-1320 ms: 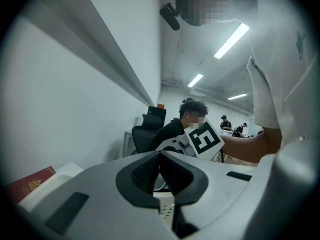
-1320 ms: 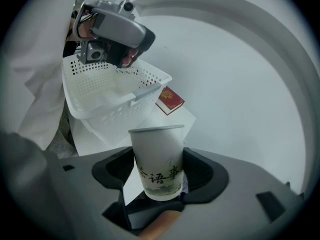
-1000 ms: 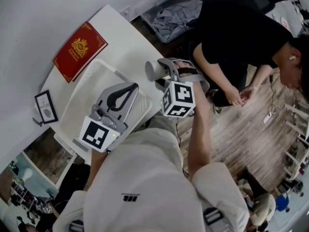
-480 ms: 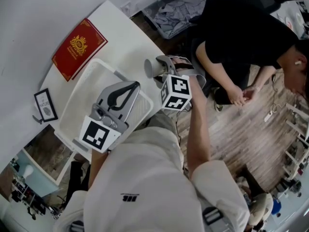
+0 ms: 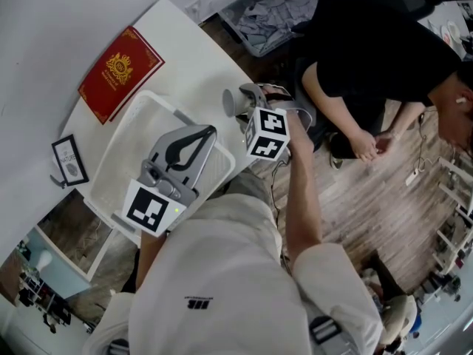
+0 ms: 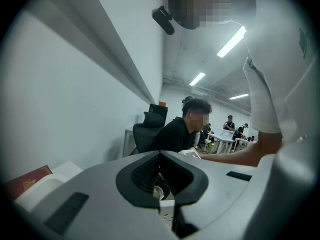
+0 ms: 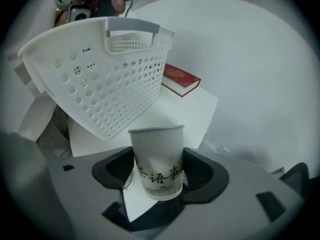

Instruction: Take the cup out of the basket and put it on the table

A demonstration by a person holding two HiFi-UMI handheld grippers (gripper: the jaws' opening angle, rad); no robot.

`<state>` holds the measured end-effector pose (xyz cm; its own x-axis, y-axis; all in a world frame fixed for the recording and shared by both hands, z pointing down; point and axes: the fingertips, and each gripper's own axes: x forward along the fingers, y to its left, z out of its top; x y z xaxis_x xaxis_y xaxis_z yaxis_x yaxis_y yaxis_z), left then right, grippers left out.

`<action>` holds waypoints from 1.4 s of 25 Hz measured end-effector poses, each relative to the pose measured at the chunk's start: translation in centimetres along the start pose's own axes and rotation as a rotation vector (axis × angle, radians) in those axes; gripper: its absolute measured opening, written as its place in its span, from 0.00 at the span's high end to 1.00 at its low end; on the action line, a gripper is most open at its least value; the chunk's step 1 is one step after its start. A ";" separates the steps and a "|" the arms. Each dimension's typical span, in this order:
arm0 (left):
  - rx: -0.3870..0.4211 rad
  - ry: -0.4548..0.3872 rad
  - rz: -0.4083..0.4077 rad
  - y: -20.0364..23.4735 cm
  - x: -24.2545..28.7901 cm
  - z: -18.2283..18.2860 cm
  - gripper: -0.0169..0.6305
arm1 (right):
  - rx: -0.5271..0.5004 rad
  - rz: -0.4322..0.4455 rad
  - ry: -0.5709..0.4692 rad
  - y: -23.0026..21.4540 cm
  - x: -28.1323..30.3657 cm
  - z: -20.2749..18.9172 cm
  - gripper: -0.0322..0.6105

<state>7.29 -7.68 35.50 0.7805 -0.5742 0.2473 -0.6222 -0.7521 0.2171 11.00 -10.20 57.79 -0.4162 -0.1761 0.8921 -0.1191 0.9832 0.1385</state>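
The white paper cup (image 7: 156,161) with dark characters stands upright between the jaws of my right gripper (image 7: 157,171), which is shut on its lower half. In the head view this cup (image 5: 233,102) is outside the white perforated basket (image 5: 140,150), near the white table's (image 5: 196,69) right edge; I cannot tell whether it touches the top. The basket (image 7: 107,76) rises to the left behind the cup. My left gripper (image 5: 208,131) hovers over the basket's near right side, its jaw tips (image 6: 160,154) meeting with nothing seen between them.
A red book (image 5: 120,75) lies at the table's far left, and the book (image 7: 180,79) shows behind the basket. A small framed picture (image 5: 70,163) sits left of the basket. A person in black (image 5: 369,58) sits close on the right, with a bin of cloth (image 5: 270,17) beyond.
My right gripper has shifted slightly away along the table edge with the cup still in it. The left gripper and the basket have stayed put.
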 end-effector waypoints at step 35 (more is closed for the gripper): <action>-0.012 0.011 -0.001 0.4 0.0 -0.5 0.96 | 0.026 0.071 0.046 0.4 5.1 -1.4 0.46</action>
<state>7.02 -7.80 36.11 0.7804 -0.5700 0.2571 -0.6222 -0.7489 0.2282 10.15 -10.58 62.98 -0.3828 -0.1032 0.9181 -0.1144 0.9914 0.0638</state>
